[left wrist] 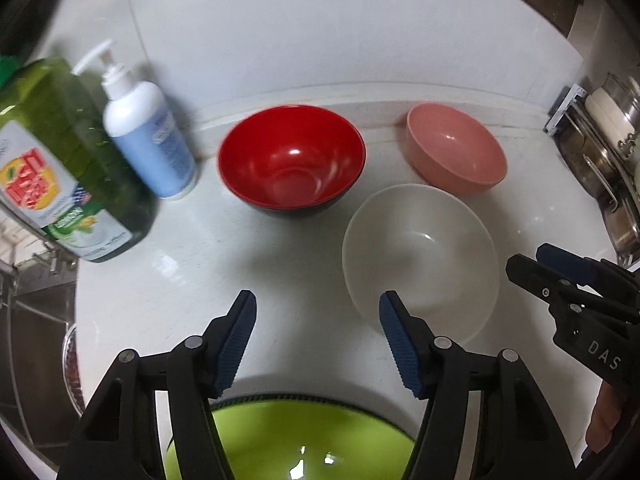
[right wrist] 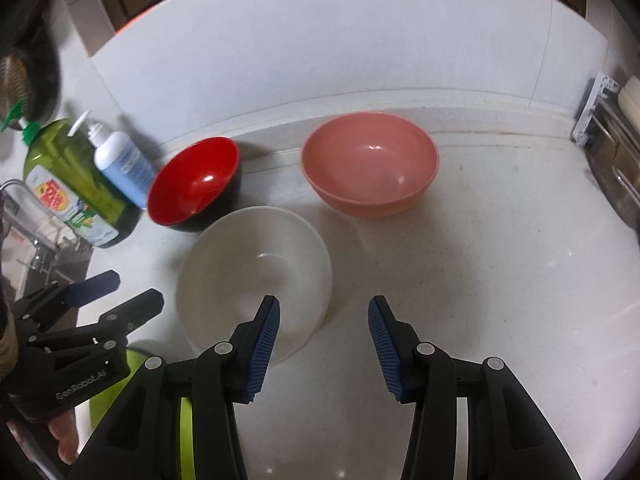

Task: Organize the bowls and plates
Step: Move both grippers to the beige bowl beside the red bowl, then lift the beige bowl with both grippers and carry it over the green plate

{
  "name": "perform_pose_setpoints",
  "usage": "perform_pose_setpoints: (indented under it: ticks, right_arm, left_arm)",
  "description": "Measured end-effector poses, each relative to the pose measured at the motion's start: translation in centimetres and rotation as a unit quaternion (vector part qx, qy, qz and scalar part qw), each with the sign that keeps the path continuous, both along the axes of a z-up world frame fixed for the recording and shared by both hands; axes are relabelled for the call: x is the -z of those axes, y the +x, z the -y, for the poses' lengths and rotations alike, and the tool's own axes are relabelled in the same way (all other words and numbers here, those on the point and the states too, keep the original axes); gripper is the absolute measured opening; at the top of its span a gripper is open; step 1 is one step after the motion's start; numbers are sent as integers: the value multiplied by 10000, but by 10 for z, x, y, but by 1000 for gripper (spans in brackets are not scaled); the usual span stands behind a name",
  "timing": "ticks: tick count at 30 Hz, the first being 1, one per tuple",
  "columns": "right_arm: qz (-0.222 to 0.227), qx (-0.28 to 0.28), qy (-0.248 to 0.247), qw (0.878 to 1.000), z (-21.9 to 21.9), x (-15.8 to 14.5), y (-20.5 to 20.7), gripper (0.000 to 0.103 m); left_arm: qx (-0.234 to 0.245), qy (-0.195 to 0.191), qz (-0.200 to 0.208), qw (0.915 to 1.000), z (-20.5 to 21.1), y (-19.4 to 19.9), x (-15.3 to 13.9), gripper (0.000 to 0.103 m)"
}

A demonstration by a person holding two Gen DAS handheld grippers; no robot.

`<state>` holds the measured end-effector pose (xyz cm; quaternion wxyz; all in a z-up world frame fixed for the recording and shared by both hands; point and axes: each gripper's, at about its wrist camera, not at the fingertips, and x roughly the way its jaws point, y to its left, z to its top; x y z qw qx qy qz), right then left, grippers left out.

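1. Left gripper (left wrist: 318,306) spread wide, empty, hovering above the green bowl (left wrist: 288,440)
2. Right gripper (right wrist: 324,312) also wide, left finger over the white bowl (right wrist: 256,264)
3. Beyond on the counter (right wrist: 500,280): red bowl (left wrist: 291,160), pink bowl (right wrist: 370,164), both upright

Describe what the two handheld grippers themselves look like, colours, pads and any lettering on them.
Both are matte black plastic two-finger tools with silver pivot rivets. The left gripper and right gripper carry dark blue ribbed pads on the inner finger faces. White lettering shows on the bodies: "GenRobot.AI" on the left one, "DAS" partly visible on the right. No cables show.
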<state>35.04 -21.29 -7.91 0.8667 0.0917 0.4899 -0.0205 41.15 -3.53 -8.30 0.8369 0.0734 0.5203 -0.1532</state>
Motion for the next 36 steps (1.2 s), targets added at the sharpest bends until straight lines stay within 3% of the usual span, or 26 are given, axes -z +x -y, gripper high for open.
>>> perform_pose_setpoints:
  ticks: [10, 12, 22, 36]
  right_arm:
    - [-354, -16, 169, 9992, 6, 30, 24, 32]
    - [-384, -34, 187, 9991, 7, 33, 25, 29]
    - [-478, -36, 442, 9979, 7, 40, 28, 11]
    - [-375, 97, 427, 9983, 9, 17, 5, 10]
  left_arm:
    - [37, 65, -337, 9994, 18, 29, 34, 45]
    - [73, 31, -408, 9991, 21, 33, 40, 36]
    - [280, -139, -574, 9979, 31, 37, 48, 12]
    - [220, -247, -547, 9980, 34, 9, 28, 10]
